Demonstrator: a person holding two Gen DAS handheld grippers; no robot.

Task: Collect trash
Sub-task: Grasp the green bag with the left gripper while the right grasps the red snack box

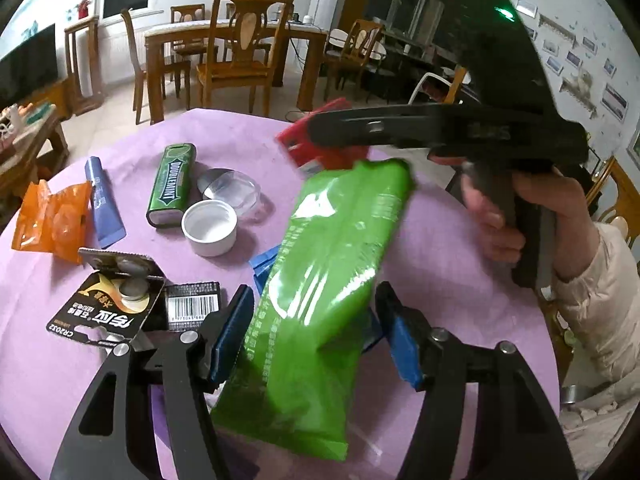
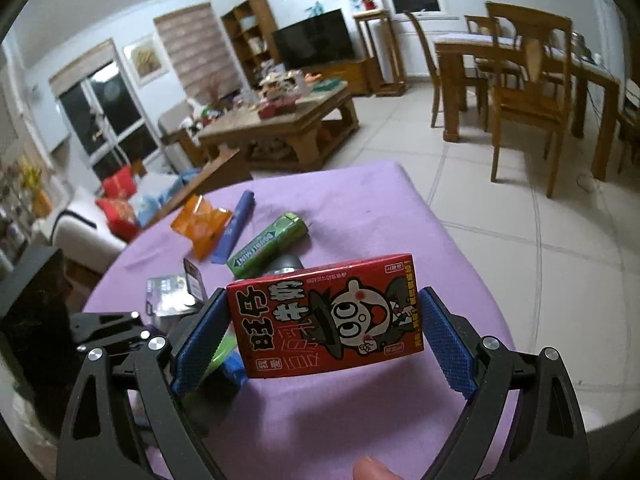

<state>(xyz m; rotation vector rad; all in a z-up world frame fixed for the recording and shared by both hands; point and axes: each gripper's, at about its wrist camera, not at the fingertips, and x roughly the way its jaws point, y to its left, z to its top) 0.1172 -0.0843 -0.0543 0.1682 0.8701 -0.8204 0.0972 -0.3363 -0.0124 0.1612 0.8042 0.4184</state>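
Note:
My left gripper (image 1: 316, 332) is shut on a green plastic packet (image 1: 320, 280), held tilted above the purple table (image 1: 440, 240). My right gripper (image 2: 324, 332) is shut on a red milk carton (image 2: 324, 316), held above the table; the carton also shows in the left wrist view (image 1: 316, 140), at the far end of the right gripper. On the table lie an orange wrapper (image 1: 56, 220), a blue tube (image 1: 102, 200), a green Doublemint gum pack (image 1: 172, 184), a white cap (image 1: 210, 230), a clear lid (image 1: 236, 192) and a black battery card (image 1: 116, 304).
A blue wrapper (image 1: 264, 264) lies under the green packet. Wooden dining chairs and a dining table (image 1: 236, 40) stand behind the purple table. A wooden coffee table (image 2: 280, 120) and a sofa (image 2: 92, 224) stand off to the left in the right wrist view.

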